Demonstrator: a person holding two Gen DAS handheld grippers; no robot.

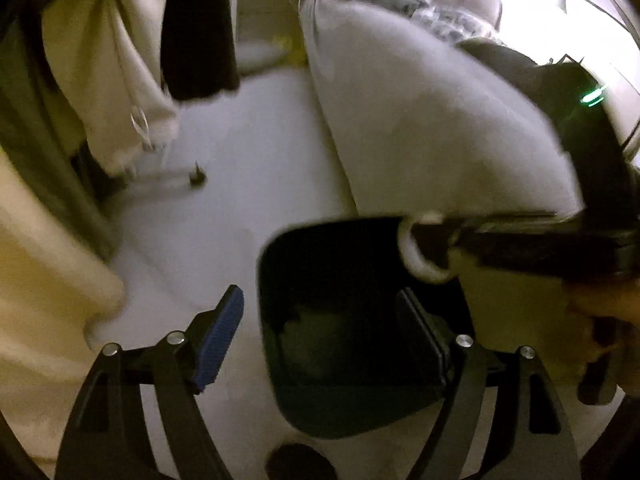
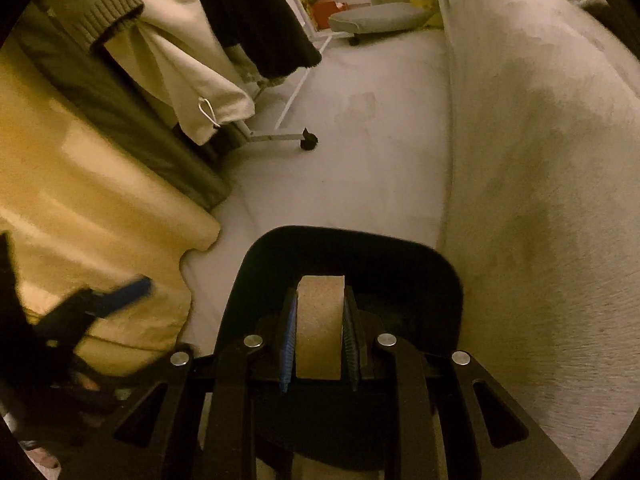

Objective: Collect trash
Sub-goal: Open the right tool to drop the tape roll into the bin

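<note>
A black trash bin stands open on the pale floor beside the bed; it also shows in the right wrist view. My right gripper is shut on a brown cardboard tube and holds it over the bin's opening. In the left wrist view that gripper reaches in from the right with the tube's round end above the bin rim. My left gripper is open and empty, its right finger over the bin, its blue-padded left finger over the floor.
A bed with a pale cover fills the right side. Clothes hang from a wheeled rack at the left, with a yellowish cloth below. A grey footstool sits far back.
</note>
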